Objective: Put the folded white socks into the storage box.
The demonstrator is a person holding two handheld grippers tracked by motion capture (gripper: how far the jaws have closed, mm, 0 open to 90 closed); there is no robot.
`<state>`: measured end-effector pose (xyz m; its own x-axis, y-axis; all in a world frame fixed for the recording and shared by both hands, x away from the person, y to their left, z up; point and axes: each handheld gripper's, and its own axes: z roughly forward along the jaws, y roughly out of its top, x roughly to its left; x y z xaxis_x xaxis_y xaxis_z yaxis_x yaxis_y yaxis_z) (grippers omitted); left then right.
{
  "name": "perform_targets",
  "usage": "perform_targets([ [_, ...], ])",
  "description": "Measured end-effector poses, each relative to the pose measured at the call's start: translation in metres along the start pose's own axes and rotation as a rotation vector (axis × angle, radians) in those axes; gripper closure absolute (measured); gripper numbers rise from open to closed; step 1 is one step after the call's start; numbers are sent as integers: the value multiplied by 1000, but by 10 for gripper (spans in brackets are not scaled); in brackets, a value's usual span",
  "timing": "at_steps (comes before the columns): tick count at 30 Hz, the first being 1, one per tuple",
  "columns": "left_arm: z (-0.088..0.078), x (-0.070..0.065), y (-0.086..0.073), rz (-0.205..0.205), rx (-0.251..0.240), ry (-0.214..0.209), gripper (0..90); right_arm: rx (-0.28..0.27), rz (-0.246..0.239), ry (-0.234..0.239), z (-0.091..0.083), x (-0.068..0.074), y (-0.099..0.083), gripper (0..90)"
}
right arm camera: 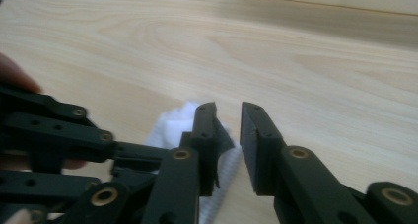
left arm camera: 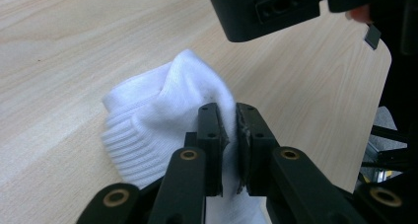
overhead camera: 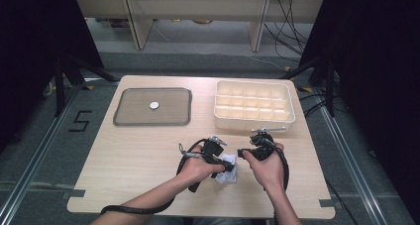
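My left tongs (left arm camera: 227, 116) are clenched on a fold of the white sock (left arm camera: 162, 115), which lies bunched on the desk (overhead camera: 138, 150) near its front edge, right of the middle. My right tongs (right arm camera: 228, 116) stand released just right of the sock, nothing between them. Farther off sit a grey tray (overhead camera: 129, 117) at left and a cream compartment box (overhead camera: 254, 118) at right.
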<state>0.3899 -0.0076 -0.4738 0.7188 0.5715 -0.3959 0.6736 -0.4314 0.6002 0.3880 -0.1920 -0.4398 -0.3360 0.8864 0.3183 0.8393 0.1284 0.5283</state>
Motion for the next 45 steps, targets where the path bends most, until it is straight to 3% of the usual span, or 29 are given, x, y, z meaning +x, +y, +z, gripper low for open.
perform_targets([
  [1, 0, 0, 0, 4, 1, -1, 813, -1, 13, 13, 2, 2, 1, 752],
  [2, 1, 0, 0, 4, -3, -1, 812, 20, -43, 9, 8, -1, 2, 720],
  [5, 2, 0, -1, 7, -6, -2, 812, 55, 12, 38, 13, 4, 2, 710],
  [6, 2, 0, -1, 6, -6, -3, 813, 65, -23, 44, 20, 0, 1, 704],
  [8, 2, 0, -1, 1, -9, -14, 813, 66, -30, 42, 22, -1, 1, 713],
  [11, 2, 1, -1, 3, 0, -2, 811, 82, -20, 51, 25, 0, 1, 817],
  [16, 3, -1, -2, 8, -4, 2, 799, 96, -28, 41, 28, -1, 2, 840],
  [17, 2, -1, -2, 15, -8, 1, 795, 106, -11, 52, 29, 0, 2, 843],
  [18, 1, -1, -3, 20, -15, -8, 789, 99, -28, 43, 30, -2, 1, 844],
  [21, -3, -5, -5, 37, -24, -4, 770, 109, 0, 59, 31, -1, 0, 844],
  [30, -10, -14, -7, 54, -47, -28, 757, 106, -15, 54, 31, -3, -1, 845],
  [33, -9, -16, -9, 65, -39, -30, 758, 104, -2, 46, 31, -1, -1, 845],
  [39, 1, -20, -15, 72, -31, -17, 770, 112, -31, 38, 33, -4, -2, 846],
  [45, 3, -22, -16, 96, -22, -15, 769, 123, -31, 37, 34, -5, -2, 846],
])
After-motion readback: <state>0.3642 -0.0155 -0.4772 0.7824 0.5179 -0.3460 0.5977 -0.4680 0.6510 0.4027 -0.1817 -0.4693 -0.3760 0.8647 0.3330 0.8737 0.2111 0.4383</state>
